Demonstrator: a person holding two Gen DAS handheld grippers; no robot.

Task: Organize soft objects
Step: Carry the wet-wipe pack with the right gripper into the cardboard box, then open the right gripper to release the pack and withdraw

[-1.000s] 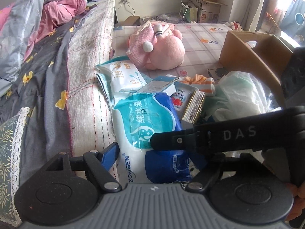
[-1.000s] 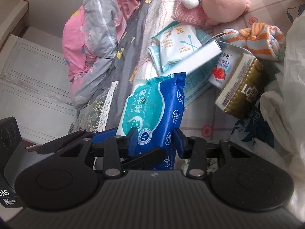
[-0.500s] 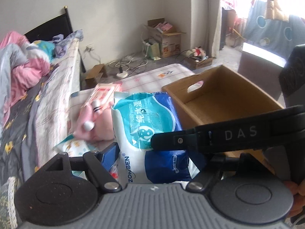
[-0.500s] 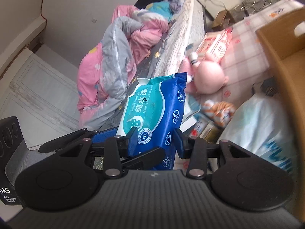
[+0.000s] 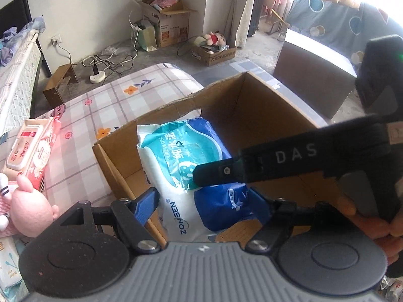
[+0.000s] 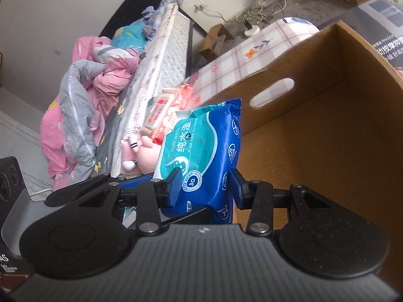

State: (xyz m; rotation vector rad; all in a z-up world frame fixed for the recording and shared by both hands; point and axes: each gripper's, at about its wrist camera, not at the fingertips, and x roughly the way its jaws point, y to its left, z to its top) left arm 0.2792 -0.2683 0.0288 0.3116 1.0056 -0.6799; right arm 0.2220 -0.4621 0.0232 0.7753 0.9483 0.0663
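Observation:
A blue and white wet-wipes pack (image 5: pixel 186 166) hangs over the open cardboard box (image 5: pixel 252 105). My left gripper (image 5: pixel 205 201) is shut on the pack's lower end, its blue pads wide apart on the two sides. My right gripper's black finger (image 5: pixel 277 161) lies across the pack's front. In the right wrist view the same pack (image 6: pixel 201 151) stands upright between the pads of my right gripper (image 6: pixel 205 183), which is shut on it, at the near left wall of the box (image 6: pixel 327 138). The box floor looks bare.
A pink plush toy (image 5: pixel 27 209) and a pink wipes pack (image 5: pixel 32 148) lie on the checked mat left of the box. A white pack (image 5: pixel 7 259) sits at the lower left. The bed with pink and grey bedding (image 6: pixel 83 100) is beyond. Cartons and cables (image 5: pixel 110 60) clutter the floor.
Both grippers have carried the wipes pack away from the pile of items by the bed and over to the cardboard box. The grip on the pack looks the same.

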